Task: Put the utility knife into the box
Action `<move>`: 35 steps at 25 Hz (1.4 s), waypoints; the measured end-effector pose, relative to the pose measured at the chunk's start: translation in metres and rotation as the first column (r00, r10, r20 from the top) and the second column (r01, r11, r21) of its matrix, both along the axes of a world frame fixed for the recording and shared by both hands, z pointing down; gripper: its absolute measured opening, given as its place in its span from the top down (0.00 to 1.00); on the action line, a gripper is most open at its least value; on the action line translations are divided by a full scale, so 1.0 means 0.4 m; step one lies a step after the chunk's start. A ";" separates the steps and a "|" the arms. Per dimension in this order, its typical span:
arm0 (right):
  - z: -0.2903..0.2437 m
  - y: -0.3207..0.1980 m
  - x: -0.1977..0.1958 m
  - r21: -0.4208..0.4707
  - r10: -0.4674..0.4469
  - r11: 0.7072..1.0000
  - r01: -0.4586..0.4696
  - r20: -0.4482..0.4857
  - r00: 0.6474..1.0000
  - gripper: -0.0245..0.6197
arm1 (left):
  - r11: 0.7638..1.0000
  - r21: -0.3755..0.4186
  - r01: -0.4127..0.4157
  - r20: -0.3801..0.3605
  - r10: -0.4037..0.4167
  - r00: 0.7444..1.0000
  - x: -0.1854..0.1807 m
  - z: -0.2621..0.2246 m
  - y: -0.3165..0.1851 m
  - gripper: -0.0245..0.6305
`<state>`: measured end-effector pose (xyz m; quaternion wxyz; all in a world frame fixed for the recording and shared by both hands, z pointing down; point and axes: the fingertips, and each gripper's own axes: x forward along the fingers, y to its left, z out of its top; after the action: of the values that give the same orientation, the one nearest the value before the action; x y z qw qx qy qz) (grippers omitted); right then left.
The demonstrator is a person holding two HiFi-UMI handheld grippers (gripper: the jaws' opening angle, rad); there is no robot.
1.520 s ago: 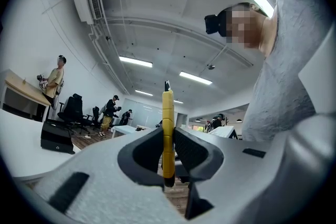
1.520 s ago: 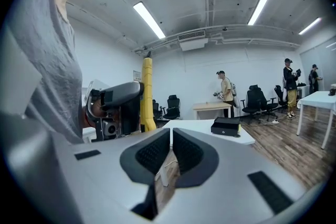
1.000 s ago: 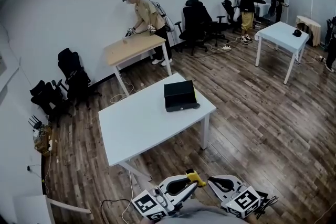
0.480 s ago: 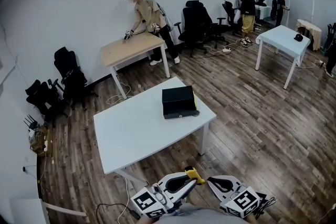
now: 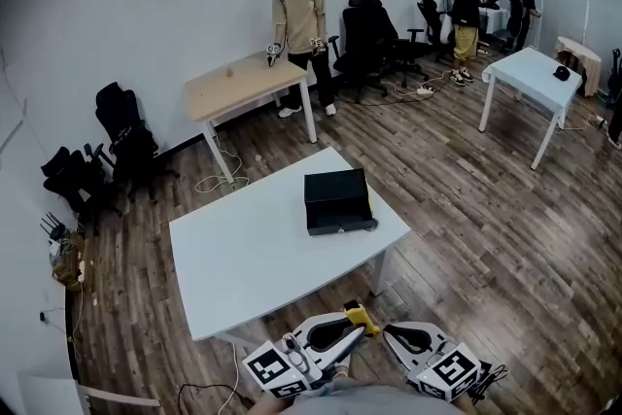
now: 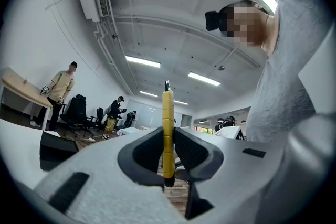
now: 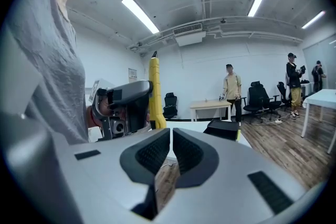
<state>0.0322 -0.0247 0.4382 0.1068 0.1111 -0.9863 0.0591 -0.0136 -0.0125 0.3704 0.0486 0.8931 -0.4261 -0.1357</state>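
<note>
My left gripper point(image 5: 362, 328) is held low at the bottom of the head view, shut on a yellow utility knife point(image 5: 358, 317) that sticks out past its tips. In the left gripper view the knife point(image 6: 167, 128) stands upright between the closed jaws of the gripper point(image 6: 167, 150). My right gripper point(image 5: 390, 335) sits just right of it, shut and empty; its own view shows the jaws point(image 7: 171, 152) pressed together and the yellow knife point(image 7: 155, 93) beside them. The black box point(image 5: 336, 200) stands on the white table point(image 5: 262, 248), near its far right edge, well ahead of both grippers.
A wooden table point(image 5: 243, 86) with a person point(image 5: 296, 24) behind it stands by the far wall. Black office chairs point(image 5: 372, 39) line the wall. Another white table point(image 5: 530, 75) is at the right, with two people point(image 5: 468, 2) beyond. Wood floor surrounds the white table.
The head view has shifted slightly, with the table a little nearer. The person at the wooden table has straightened up and stepped right. Both grippers stay low, the knife still held.
</note>
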 end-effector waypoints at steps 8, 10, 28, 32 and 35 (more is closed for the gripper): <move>-0.015 -0.103 -0.155 0.002 -0.004 1.000 0.004 -0.002 1.000 0.91 | 1.000 0.004 0.021 -0.010 -0.021 1.000 -0.163 -0.011 -0.103 0.85; -0.022 -0.122 -0.200 0.006 -0.007 1.000 0.007 0.001 1.000 0.91 | 1.000 0.008 0.027 -0.011 -0.027 1.000 -0.210 -0.015 -0.124 0.85; 0.021 -0.271 -0.382 0.006 0.035 0.999 -0.035 -0.039 0.999 0.91 | 0.999 -0.020 0.028 -0.033 -0.029 0.999 -0.424 0.035 -0.281 0.85; 0.005 -0.317 -0.385 0.005 0.029 1.000 -0.029 -0.046 0.999 0.91 | 0.999 -0.031 0.041 -0.034 -0.042 0.999 -0.433 0.039 -0.331 0.85; 0.001 -0.359 -0.386 0.009 0.027 1.000 -0.026 -0.048 0.998 0.91 | 0.998 -0.030 0.049 -0.036 -0.050 0.998 -0.438 0.034 -0.370 0.85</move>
<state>-0.1221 -0.1681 0.4387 0.1294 0.1259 -0.9821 0.0538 -0.1887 -0.1605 0.3841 0.0658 0.8789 -0.4489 -0.1469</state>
